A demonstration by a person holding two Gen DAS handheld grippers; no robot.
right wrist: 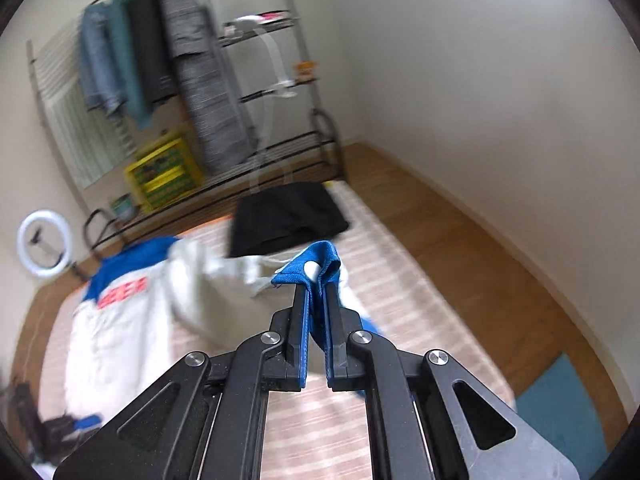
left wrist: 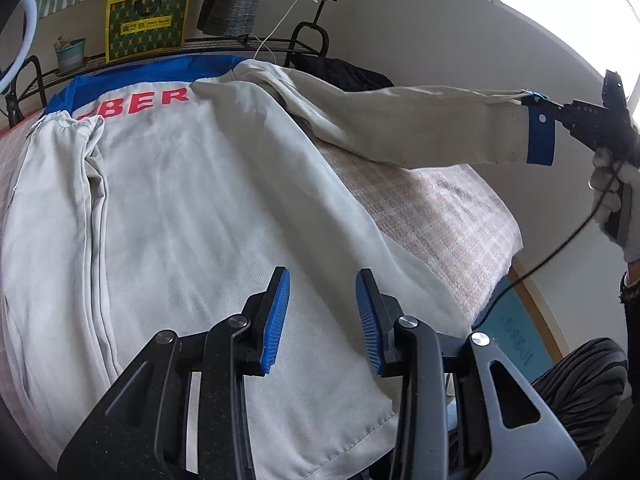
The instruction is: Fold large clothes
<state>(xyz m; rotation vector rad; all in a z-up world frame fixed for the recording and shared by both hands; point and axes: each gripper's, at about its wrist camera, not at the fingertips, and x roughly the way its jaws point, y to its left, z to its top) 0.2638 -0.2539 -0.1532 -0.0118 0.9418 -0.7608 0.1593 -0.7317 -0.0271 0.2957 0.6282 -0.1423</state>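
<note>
The pale jacket with the blue yoke and red lettering was spread back-up on the checked bed. Its right-side sleeve was stretched up off the jacket, the blue cuff clamped tight in the right gripper. The left gripper was held just above the jacket's hem, jaws apart, nothing gripped. A black garment was lying beyond the jacket's collar.

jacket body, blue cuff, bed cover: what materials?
Jacket: thin, smooth woven cloth, matte, probably synthetic; it drapes in soft creases. Blue cuff: looks like ribbed knit, with a snap stud. Bed cover: coarse, nubby woven check, matte.
</note>
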